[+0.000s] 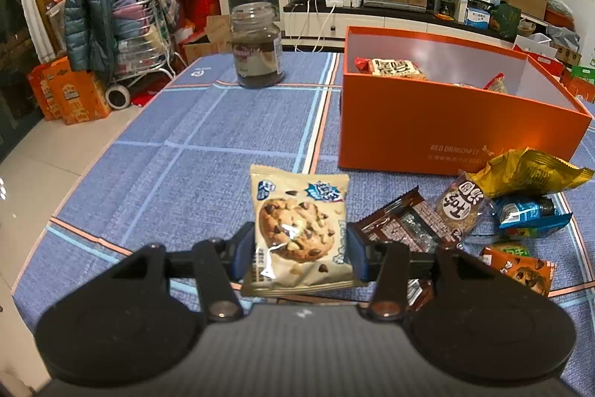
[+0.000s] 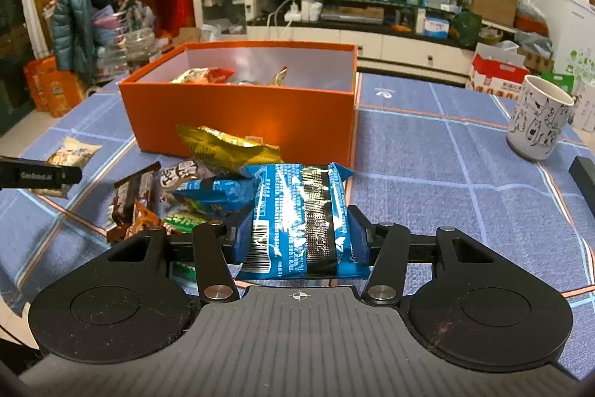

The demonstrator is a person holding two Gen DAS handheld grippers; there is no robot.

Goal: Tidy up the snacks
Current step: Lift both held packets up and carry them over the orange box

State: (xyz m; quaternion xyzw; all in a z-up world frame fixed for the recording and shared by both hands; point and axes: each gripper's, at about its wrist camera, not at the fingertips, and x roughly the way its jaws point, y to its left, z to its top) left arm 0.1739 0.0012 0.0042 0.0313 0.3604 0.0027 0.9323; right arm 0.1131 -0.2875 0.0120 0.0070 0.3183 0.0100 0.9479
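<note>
Evidently both claws are loaded, each pinching one packet by its side edges so the packet stands face-up between the blue pads and can be carried over the wall of the open orange cardboard box [image 1: 446, 121] and let go inside. The left claw [image 1: 301, 250] holds a cream plastic packet printed with a chocolate-chip cookie [image 1: 299, 229], its jaws closed against the packet's two long edges; the packet sits out over the blue checked tablecloth of the table [image 1: 186, 151], to the left of the box and short of it. The right claw [image 2: 301, 237] grips a blue foil packet with a black band and a barcode [image 2: 301, 218] in the same way, just in front of the box's near wall [image 2: 238, 114].

My reading is that the side grip keeps the crinkly film from folding and leaves the bottom free for a clean drop.

The box already holds several wrapped snacks against its pale inner walls. More wait on the table just before it, heaped close together: a crumpled gold foil bag [image 1: 528, 173], a brown wrapper [image 1: 405, 226], a round dark biscuit pack [image 1: 459, 207] and an orange cookie pack [image 1: 517, 266].

A dark glass jar [image 1: 256, 47] stands well apart at the far table edge, and a white mug with cat drawings [image 2: 539, 121] stands off to the right.
</note>
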